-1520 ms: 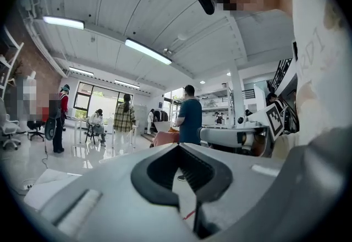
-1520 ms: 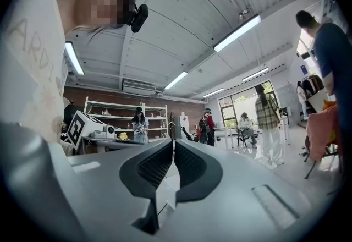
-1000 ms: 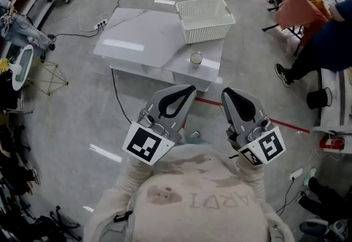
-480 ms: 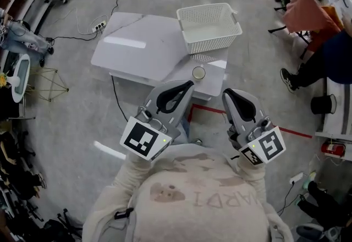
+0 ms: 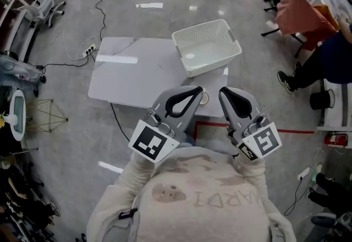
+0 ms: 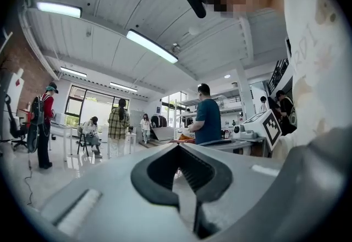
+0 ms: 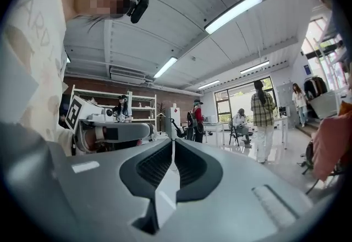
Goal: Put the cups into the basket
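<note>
A white lattice basket (image 5: 181,48) stands empty on the far right corner of the low white table (image 5: 137,73). One pale cup (image 5: 205,98) sits near the table's front right edge, partly hidden behind my left gripper's tip. In the head view my left gripper (image 5: 194,93) and right gripper (image 5: 226,94) are held side by side above the floor, short of the table, both shut and holding nothing. The left gripper (image 6: 177,147) view and the right gripper (image 7: 172,142) view look out across the room; neither shows the cup or the basket.
A seated person (image 5: 324,62) and an orange cloth (image 5: 297,10) are to the right. A red tape line (image 5: 291,130) crosses the floor by the table. Cables and a power strip (image 5: 88,48) lie to its left. People stand across the room.
The table and basket have slid lower in the head view, closer to me. The cup, seen whole before, is now partly behind my left gripper's tip. Both grippers stay shut.
</note>
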Demonstrator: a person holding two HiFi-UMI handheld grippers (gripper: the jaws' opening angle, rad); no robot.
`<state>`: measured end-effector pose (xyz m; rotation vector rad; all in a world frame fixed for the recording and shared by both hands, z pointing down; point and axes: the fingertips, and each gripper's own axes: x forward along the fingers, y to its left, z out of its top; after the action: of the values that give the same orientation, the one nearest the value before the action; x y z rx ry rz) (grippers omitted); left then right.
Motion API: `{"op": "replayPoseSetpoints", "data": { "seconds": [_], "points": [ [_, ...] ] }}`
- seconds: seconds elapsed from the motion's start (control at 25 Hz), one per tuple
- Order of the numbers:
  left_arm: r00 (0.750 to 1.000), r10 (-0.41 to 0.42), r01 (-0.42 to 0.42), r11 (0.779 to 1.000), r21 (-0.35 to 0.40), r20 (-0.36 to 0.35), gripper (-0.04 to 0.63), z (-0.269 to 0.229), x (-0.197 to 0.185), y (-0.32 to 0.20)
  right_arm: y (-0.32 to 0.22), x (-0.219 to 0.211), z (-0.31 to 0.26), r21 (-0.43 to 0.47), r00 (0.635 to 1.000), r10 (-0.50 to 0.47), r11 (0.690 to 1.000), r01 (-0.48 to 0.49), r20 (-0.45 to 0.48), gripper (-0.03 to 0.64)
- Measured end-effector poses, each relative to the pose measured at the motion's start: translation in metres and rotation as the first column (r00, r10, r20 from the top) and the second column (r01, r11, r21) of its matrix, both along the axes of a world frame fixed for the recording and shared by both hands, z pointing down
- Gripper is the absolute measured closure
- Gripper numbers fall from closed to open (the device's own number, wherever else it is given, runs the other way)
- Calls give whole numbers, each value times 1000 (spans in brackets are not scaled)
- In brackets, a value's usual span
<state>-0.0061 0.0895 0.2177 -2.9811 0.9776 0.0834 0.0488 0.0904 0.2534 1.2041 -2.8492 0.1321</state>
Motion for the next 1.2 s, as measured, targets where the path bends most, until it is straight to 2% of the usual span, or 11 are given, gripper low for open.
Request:
{"op": "replayPoseSetpoints", "data": {
  "seconds": [0.12, 0.24, 0.32, 0.48, 0.68, 0.84, 1.08, 1.2],
  "points": [
    [1000, 30, -30, 999, -15, -2, 595, 9, 2, -18, -16, -3, 8, -7, 999, 16, 1000, -16, -42, 577],
    [998, 42, -44, 998, -49, -42, 594, 15, 10, -31, -26, 5, 25, -49, 998, 34, 998, -37, -59, 569],
    [998, 43, -46, 997, -65, -40, 594, 20, 21, -40, -34, 16, 40, -81, 995, 43, 995, -50, -85, 568],
    [999, 34, -36, 998, -56, -34, 595, 19, 45, -55, -45, 41, 85, -176, 984, 21, 983, -53, -176, 560],
    [1000, -4, 3, 998, -67, -29, 594, 25, 59, -68, -68, 59, 160, -321, 959, -33, 945, -62, -282, 548],
    [1000, -9, 8, 995, -103, -9, 594, 44, 70, -76, -78, 66, 228, -443, 937, -83, 893, -81, -339, 540],
    [999, -41, 45, 984, -171, 22, 594, 77, 71, -89, -72, 67, 319, -605, 913, -152, 787, -120, -378, 531],
    [998, -68, 70, 978, -198, 15, 594, 94, 65, -97, -65, 69, 361, -666, 902, -174, 731, -150, -395, 529]
  ]
}}
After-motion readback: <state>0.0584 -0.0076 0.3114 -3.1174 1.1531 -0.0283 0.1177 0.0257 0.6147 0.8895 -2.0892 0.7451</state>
